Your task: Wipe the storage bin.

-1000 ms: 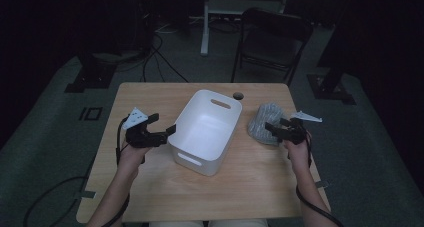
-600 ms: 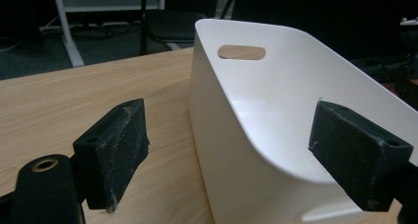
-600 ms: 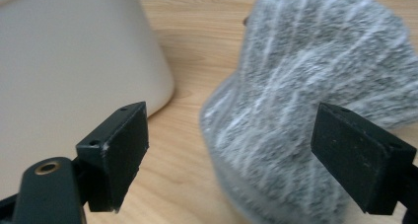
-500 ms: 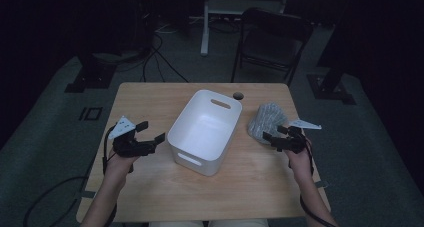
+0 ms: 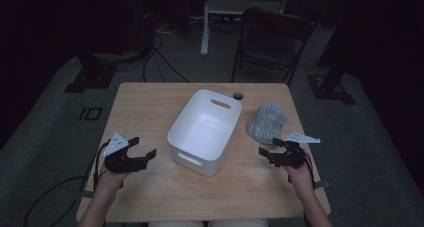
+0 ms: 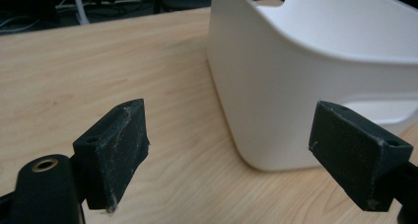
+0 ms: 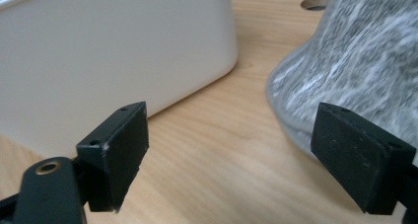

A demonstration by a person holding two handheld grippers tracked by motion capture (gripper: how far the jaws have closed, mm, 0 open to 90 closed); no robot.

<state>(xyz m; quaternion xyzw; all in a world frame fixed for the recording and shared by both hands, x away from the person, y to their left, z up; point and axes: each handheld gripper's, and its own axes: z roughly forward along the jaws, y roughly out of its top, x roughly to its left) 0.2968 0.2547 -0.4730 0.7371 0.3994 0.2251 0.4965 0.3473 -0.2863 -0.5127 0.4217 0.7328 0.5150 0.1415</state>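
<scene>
item: grey cloth (image 5: 268,120) lying at 3 o'clock of white bin (image 5: 205,132); right gripper (image 5: 272,154), jaws spread empty, is needing a low, centred approach; left gripper (image 5: 141,153), jaws spread, is idling.

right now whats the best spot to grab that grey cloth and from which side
Probably the near lower edge of the grey cloth, approached low from the person's side by the right hand-held gripper. The cloth sits bunched in a mound beside the white bin, and that near edge faces the open jaws.
</scene>
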